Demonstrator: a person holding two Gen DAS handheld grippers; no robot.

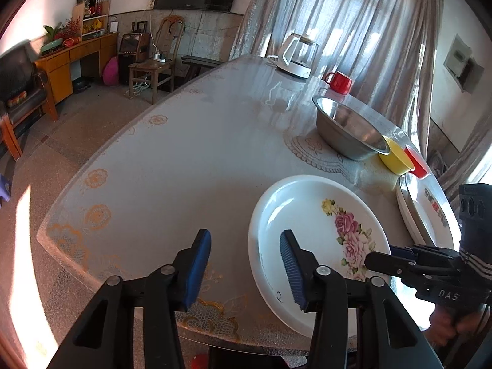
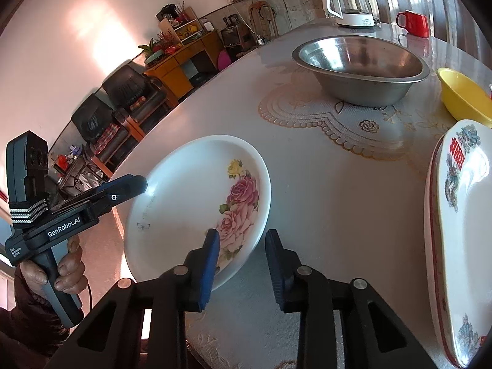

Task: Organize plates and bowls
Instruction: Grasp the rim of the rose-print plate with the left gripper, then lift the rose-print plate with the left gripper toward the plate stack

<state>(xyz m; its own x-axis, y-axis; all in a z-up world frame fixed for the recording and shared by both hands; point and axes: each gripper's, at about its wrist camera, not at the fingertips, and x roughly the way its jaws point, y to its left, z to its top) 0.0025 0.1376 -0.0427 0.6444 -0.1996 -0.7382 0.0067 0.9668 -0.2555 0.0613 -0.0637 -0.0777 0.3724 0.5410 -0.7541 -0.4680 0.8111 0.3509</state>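
A white plate with pink roses (image 1: 310,215) (image 2: 190,190) lies on the table near its front edge. My left gripper (image 1: 246,264) straddles the plate's left rim, one blue pad over the plate and the other over the tablecloth, with a wide gap and no pad pressing. In the right wrist view the left gripper (image 2: 135,184) reaches the same rim from the side. My right gripper (image 2: 243,261) straddles the opposite rim, open, its left pad above the roses; in the left wrist view the right gripper (image 1: 381,255) comes in at the right.
Behind the plate stand a steel bowl (image 1: 350,132) (image 2: 359,64), a yellow bowl (image 1: 395,158) (image 2: 464,95) and a red bowl (image 1: 416,161). An oval patterned platter (image 1: 424,212) (image 2: 461,230) lies to the right. A kettle (image 1: 298,55) and a red mug (image 1: 339,82) are at the far edge.
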